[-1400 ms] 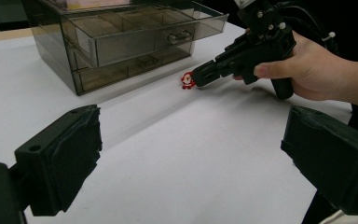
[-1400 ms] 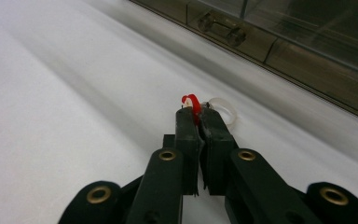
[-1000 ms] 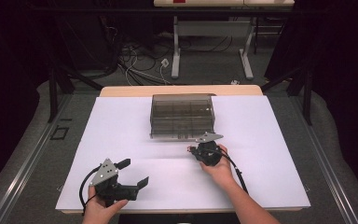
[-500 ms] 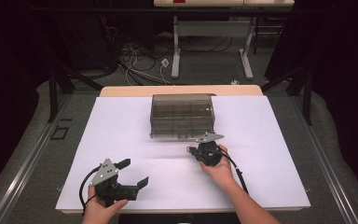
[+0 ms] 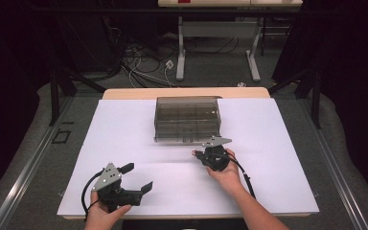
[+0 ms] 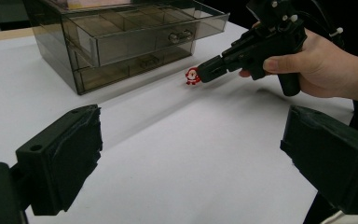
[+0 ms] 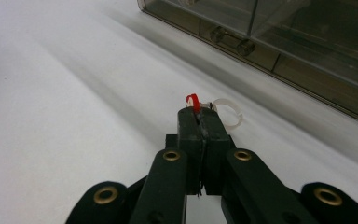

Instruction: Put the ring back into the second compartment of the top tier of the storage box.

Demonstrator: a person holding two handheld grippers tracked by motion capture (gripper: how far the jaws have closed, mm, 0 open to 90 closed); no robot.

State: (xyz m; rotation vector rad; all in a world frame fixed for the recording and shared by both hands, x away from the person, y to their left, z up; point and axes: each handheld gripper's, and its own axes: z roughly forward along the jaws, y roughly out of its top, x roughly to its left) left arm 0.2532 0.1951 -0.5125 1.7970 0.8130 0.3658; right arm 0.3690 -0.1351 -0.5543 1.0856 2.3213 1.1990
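**Santa held at the drawers**

Nothing has moved since the earlier frames: both our hands and the drawer unit sit where they sat a second ago.

We hold the right gripper [image 5: 197, 154] near the middle of the table, just in front of the unit's front face, with its jaws pressed together on a small Santa charm [image 6: 192, 76]. In the left gripper view the red and white figure sticks out of the jaw tips, low over the white table [image 5: 124, 124]; we cannot tell whether it touches the surface. In the right gripper view a red bit and a clear white ring [image 7: 229, 113] show just past the closed tips.

The drawer unit [image 5: 187, 120] is smoky, see-through plastic and stands toward the far edge of the table, about midway along it. Its top drawer [image 6: 140, 32] is pulled out a little; the one below is pushed in.

We hold the left gripper [image 5: 136, 177] near the near left corner, well apart from the unit and from the right gripper. Its jaws stand wide apart with nothing between them.
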